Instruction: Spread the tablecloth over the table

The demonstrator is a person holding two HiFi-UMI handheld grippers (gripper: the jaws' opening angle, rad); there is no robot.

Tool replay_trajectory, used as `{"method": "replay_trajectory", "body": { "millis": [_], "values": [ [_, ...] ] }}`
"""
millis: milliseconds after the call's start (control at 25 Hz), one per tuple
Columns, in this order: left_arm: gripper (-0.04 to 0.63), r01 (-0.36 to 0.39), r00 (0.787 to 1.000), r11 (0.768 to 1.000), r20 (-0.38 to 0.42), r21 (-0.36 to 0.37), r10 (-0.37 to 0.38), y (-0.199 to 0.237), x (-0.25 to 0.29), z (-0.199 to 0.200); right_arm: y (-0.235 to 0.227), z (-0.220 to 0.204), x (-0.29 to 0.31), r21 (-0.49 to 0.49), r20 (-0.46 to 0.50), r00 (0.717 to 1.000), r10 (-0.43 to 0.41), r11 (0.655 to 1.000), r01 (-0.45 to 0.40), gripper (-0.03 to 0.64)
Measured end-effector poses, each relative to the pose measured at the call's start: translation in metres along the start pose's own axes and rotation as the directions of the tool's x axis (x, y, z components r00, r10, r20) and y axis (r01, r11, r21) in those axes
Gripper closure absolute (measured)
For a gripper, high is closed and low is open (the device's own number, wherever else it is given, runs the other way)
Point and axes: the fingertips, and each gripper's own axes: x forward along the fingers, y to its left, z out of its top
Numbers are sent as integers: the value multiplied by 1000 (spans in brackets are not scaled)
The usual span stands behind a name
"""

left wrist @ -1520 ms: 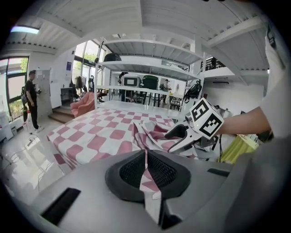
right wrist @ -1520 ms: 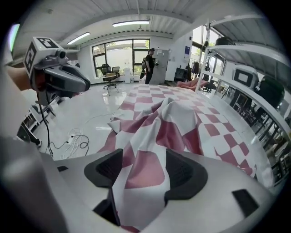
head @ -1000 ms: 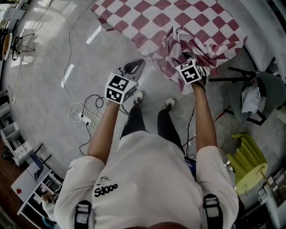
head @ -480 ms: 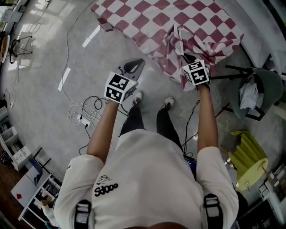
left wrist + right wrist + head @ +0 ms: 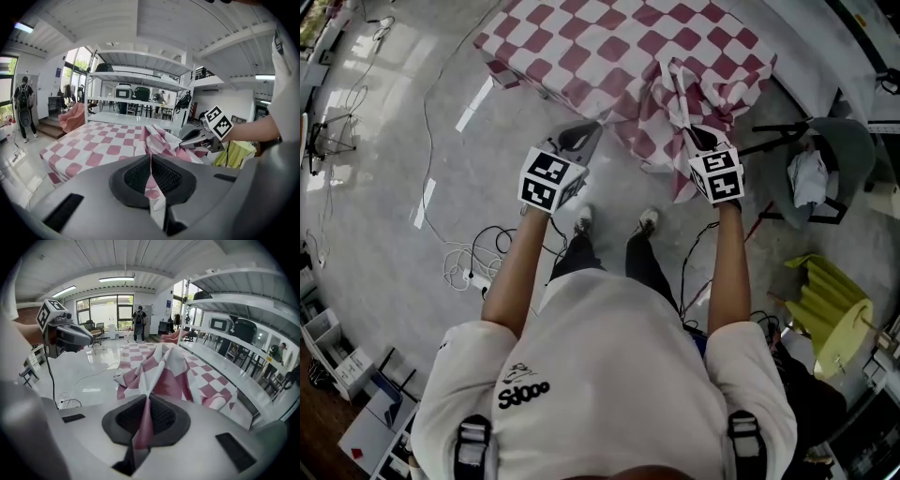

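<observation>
The tablecloth (image 5: 609, 47), checked red and white, lies over the worktop with its far part flat and its near right part gathered into a raised, creased bunch; the worktop beneath is covered and its surface does not show. The near edge of the cloth hangs off the side toward the person. The right hand-held gripper (image 5: 694, 139) is closed on a peak of that bunch: the right gripper view shows a fold of cloth clamped between the pads, the jaws having just been closing onto it. In the head view its jaw tips are buried in the folds and cannot be made out. The left hand-held gripper (image 5: 586, 139) is also closed on the cloth; the left gripper view shows a thin strip of the edge pinched between the pads, with most of the strip hidden by the jaw bodies. The two grippers are held apart, side by side at the near edge. Cables (image 5: 473, 248) lie on the floor (image 5: 412, 122) to the left, and a yellow chair (image 5: 825, 300) stands to the right, partly cut off by the frame edge.
</observation>
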Motion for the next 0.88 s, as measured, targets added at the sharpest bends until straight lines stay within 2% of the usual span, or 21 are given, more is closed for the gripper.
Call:
{"method": "replay_trajectory", "body": {
  "millis": [280, 560, 720, 880],
  "values": [
    [566, 74, 997, 996, 5, 45, -74, -16, 1, 10, 6, -23, -42, 71, -12, 996, -89, 993, 89, 581],
    [567, 156, 988, 982, -16, 105, -155, -38, 2, 16, 8, -55, -85, 136, -33, 980, -194, 971, 197, 584],
    [568, 190, 982, 974, -26, 126, -188, -56, 4, 14, 14, -80, -106, 146, -50, 976, -214, 965, 219, 584],
    [567, 215, 976, 967, -48, 137, -211, -71, 10, 7, 23, -115, -118, 165, -71, 977, -199, 964, 208, 584]
  ]
}}
